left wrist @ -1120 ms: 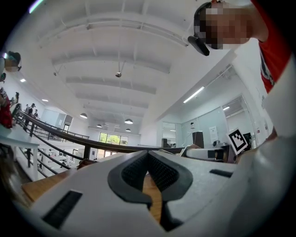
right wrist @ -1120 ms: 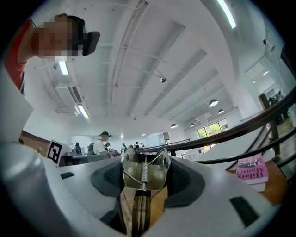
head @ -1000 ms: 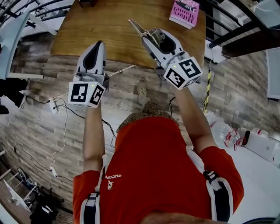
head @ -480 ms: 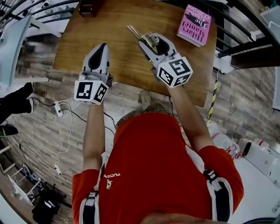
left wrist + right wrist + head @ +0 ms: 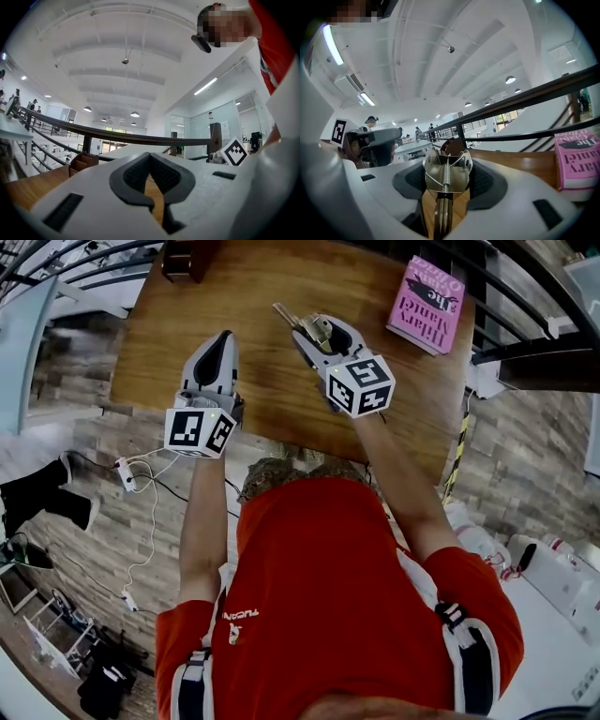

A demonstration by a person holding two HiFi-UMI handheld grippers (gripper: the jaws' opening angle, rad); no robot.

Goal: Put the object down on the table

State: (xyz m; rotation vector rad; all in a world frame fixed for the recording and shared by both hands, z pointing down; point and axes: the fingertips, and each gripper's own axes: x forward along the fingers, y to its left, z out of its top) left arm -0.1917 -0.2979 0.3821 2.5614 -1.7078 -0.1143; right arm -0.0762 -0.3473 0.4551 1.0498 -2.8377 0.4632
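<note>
A metal spring tool with a coil spring and two hinged plates stands between the pads of my right gripper, which is shut on it. In the head view its thin end sticks out past the right gripper toward the far left, above the wooden table. My left gripper hovers over the table's near left part. Its fingertips meet with nothing between them, so the left gripper is shut and empty.
A pink book lies at the table's far right corner, also seen as the pink book beside the right gripper. A small brown wooden box stands at the far left edge. Dark railings run beyond the table. Cables lie on the floor.
Both grippers have come forward over the table, the right one drifting left with the metal tool still in it. The book and table edge now sit nearer in the head view.
</note>
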